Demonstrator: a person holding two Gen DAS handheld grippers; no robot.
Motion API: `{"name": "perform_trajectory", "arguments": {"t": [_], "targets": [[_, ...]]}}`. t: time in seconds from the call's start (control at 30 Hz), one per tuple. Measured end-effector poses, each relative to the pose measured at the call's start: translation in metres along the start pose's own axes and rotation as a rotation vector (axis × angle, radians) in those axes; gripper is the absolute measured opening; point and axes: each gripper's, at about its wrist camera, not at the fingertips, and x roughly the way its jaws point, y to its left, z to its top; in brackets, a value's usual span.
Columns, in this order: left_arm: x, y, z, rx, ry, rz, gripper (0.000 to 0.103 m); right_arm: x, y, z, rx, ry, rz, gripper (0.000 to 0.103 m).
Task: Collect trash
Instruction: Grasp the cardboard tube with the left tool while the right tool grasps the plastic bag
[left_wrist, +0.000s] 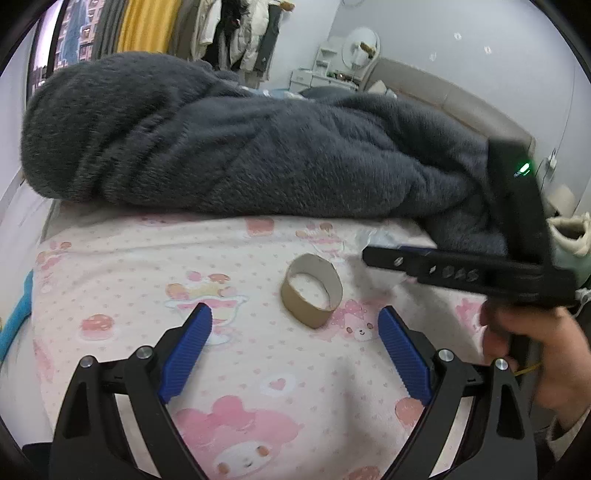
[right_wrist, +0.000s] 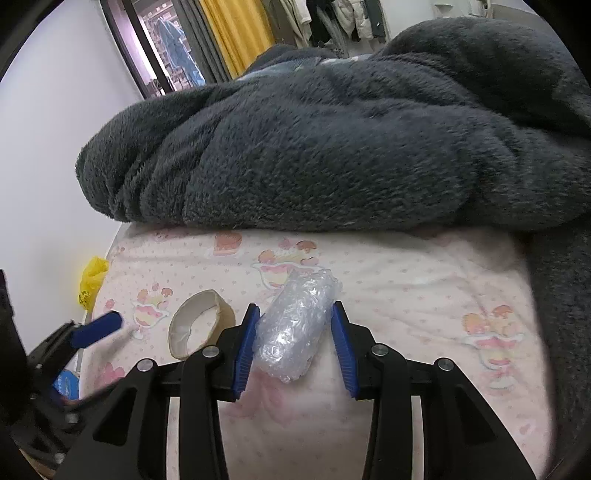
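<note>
A short brown cardboard tape core (left_wrist: 311, 294) lies on the pink patterned bed sheet (left_wrist: 129, 266), just ahead of my open left gripper (left_wrist: 294, 320), between and slightly beyond its blue pads. It also shows in the right wrist view (right_wrist: 201, 323). A crumpled wad of clear bubble wrap (right_wrist: 296, 325) lies on the sheet between the blue pads of my right gripper (right_wrist: 294, 309). The pads touch or nearly touch its sides. In the left wrist view the right gripper (left_wrist: 369, 254) reaches in from the right, with a bit of the clear wrap (left_wrist: 373, 236) behind it.
A thick dark grey fleece blanket (left_wrist: 240, 147) is heaped across the bed behind the trash and wraps down the right side (right_wrist: 565, 295). A yellow plastic bag (right_wrist: 91, 280) hangs off the bed's left edge. A wall, window and hanging clothes stand behind.
</note>
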Motion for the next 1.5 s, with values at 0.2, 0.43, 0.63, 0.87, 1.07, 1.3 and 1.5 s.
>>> {"name": "perform_trajectory", "arguments": {"t": [0.2,0.43,0.63,0.87,1.07,1.3,1.5], "targets": [[0.021,-0.018,0.004,0.037,0.054,0.033,0.083,-0.023,-0.016,0.002,0.026,-0.041,0.012,0.04],[0.039,-0.027,0.014,0.055,0.09,0.065,0.071,-0.043,-0.015,0.003,0.014,-0.073,0.034,0.04],[0.057,-0.025,0.018,0.035,0.128,0.071,0.06,-0.055,-0.021,0.001,0.004,-0.082,0.033,0.04],[0.067,-0.025,0.022,0.021,0.153,0.1,0.043,-0.065,-0.035,0.0,0.033,-0.089,0.044,0.04],[0.065,-0.028,0.023,0.013,0.151,0.096,0.041,-0.071,-0.042,-0.005,0.03,-0.075,0.053,0.04],[0.058,-0.041,0.016,0.007,0.156,0.104,0.041,-0.088,-0.045,-0.007,0.032,-0.094,0.083,0.04],[0.044,-0.048,0.007,-0.017,0.15,0.105,0.041,-0.094,-0.039,-0.012,0.018,-0.087,0.114,0.04]]}}
